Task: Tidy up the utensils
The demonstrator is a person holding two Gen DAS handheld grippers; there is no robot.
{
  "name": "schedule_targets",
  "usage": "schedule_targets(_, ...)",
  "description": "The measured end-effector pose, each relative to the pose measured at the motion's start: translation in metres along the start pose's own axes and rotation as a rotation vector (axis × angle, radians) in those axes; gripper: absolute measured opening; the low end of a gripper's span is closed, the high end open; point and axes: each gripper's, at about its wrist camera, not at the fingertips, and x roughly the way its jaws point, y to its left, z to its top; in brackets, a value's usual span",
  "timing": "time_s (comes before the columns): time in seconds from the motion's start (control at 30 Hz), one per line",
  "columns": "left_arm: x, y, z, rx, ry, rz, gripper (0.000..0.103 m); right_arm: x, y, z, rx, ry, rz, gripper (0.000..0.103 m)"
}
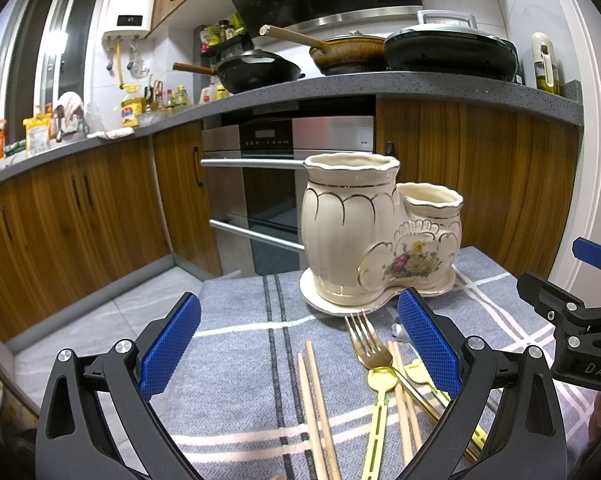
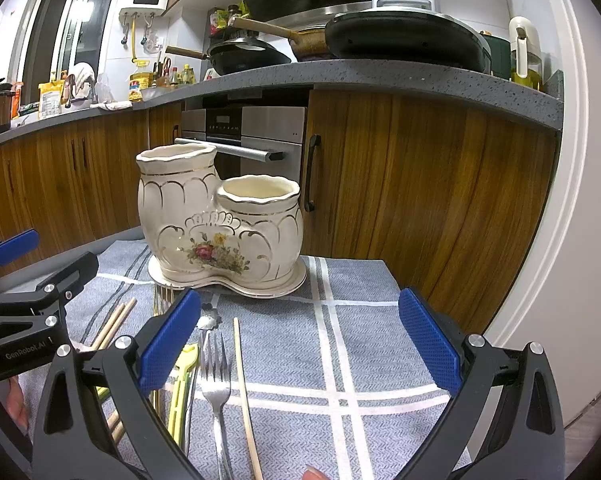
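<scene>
Kitchen worktop, grey checked cloth (image 2: 340,320). Cream flowered pot (image 2: 220,220) at back. Silver fork (image 2: 216,376), wooden chopsticks (image 1: 316,408) lying lengthwise, pointing potward. Right claw (image 2: 300,344) wide, empty, nearest fork. Left claw (image 1: 300,344) wide, over chopsticks.

grey checked cloth (image 2: 364,344) bearing ceramic holder (image 2: 220,220), forks (image 2: 216,376), chopsticks (image 1: 316,408), yellow utensils (image 1: 380,400)

One two-cup ceramic holder (image 2: 220,232) stands on one tray (image 2: 292,282). Two forks lie there, gold (image 1: 370,344) and silver (image 2: 216,376). At least five chopsticks (image 1: 316,400) and two yellow-green utensils (image 1: 380,384) show.
</scene>
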Motion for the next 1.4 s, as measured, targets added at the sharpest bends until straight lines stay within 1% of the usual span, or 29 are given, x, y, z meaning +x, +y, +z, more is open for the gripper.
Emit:
schedule_targets(0.17, 0.0, -0.001, -0.002, 0.011, -0.002, -0.017, 0.098, 0.001, 0.0, 0.0, -0.003, 0.002, -0.001, 0.098)
schedule_targets(0.23, -0.002, -0.002, -0.003, 0.012, -0.006, -0.015, 0.098, 0.001, 0.0, -0.002, -0.004, 0.004, -0.001, 0.098)
schedule_targets(0.33, 0.006, -0.005, -0.008, 0.013, -0.001, -0.012, 0.098, 0.002, 0.0, -0.002, -0.004, 0.003, 0.0, 0.098)
schedule_targets(0.47, 0.005, -0.006, -0.005, 0.047, 0.002, -0.001, 0.098, 0.003, 0.0, -0.003, -0.009, 0.008, 0.007, 0.098)
schedule_targets(0.53, 0.004, -0.006, -0.003, 0.068, 0.011, 0.006, 0.098, 0.007, 0.0, -0.002, -0.015, 0.02, 0.022, 0.098)
schedule_targets(0.6, 0.003, -0.002, 0.001, 0.076, 0.018, 0.024, 0.098, 0.009, -0.005, -0.001, -0.016, 0.024, 0.071, 0.098)
schedule_targets(0.63, 0.003, 0.001, 0.004, 0.075, 0.024, 0.03, 0.098, 0.011, -0.006, -0.001, -0.018, 0.029, 0.085, 0.098)
schedule_targets(0.73, 0.006, 0.015, 0.008, 0.044, 0.056, 0.045, 0.098, 0.018, -0.013, 0.001, -0.017, 0.054, 0.086, 0.098)
schedule_targets(0.83, 0.01, 0.022, 0.005, 0.05, 0.072, 0.077, 0.098, 0.027, -0.024, 0.001, 0.003, 0.101, 0.128, 0.098)
schedule_targets(0.87, 0.014, 0.022, 0.002, 0.068, 0.099, 0.081, 0.098, 0.028, -0.026, 0.001, 0.006, 0.112, 0.147, 0.098)
schedule_targets(0.93, 0.022, 0.022, -0.004, 0.085, 0.161, 0.058, 0.098, 0.028, -0.028, 0.0, 0.005, 0.125, 0.204, 0.098)
schedule_targets(1.0, 0.031, 0.021, -0.011, 0.102, 0.237, 0.039, 0.098, 0.028, -0.029, -0.001, 0.0, 0.136, 0.241, 0.098)
schedule_targets(1.07, 0.036, 0.018, -0.016, 0.136, 0.282, 0.029, 0.098, 0.033, -0.027, -0.004, -0.009, 0.166, 0.24, 0.098)
schedule_targets(1.17, 0.038, 0.017, -0.023, 0.154, 0.32, 0.022, 0.096, 0.039, -0.022, -0.008, -0.041, 0.2, 0.244, 0.098)
schedule_targets(1.27, 0.037, 0.016, -0.027, 0.166, 0.347, 0.028, 0.094, 0.042, -0.018, -0.012, -0.083, 0.214, 0.222, 0.098)
schedule_targets(1.33, 0.034, 0.012, -0.029, 0.192, 0.363, 0.039, 0.088, 0.046, -0.016, -0.014, -0.095, 0.232, 0.223, 0.098)
schedule_targets(1.4, 0.033, 0.01, -0.031, 0.188, 0.379, 0.042, 0.077, 0.05, -0.017, -0.016, -0.079, 0.254, 0.24, 0.098)
